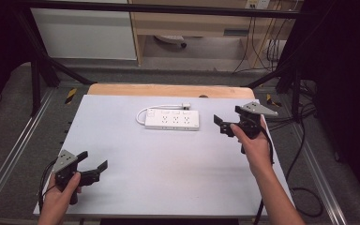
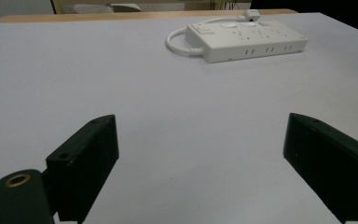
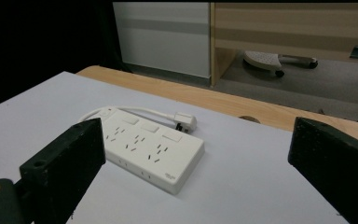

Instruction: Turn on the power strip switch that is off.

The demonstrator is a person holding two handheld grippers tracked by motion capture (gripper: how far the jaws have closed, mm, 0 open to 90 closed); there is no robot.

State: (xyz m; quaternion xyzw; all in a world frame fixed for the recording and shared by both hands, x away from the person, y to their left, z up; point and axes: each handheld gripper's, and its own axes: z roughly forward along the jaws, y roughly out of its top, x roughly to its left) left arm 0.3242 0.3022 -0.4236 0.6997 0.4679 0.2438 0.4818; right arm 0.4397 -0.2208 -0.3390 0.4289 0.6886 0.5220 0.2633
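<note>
Power strip laid flat at the far middle of the bench — both tools held apart from it.

High view: the power strip is approached by the right tool, jaws spread; the left tool is parked near, gaping. Left gripper view: strip well ahead. Right gripper view: strip framed between wide jaws — likely for grasping.

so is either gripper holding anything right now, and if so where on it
Nothing is held. The left gripper and the right gripper both have their jaws spread wide with nothing between them; the white power strip lies untouched on the table.
</note>
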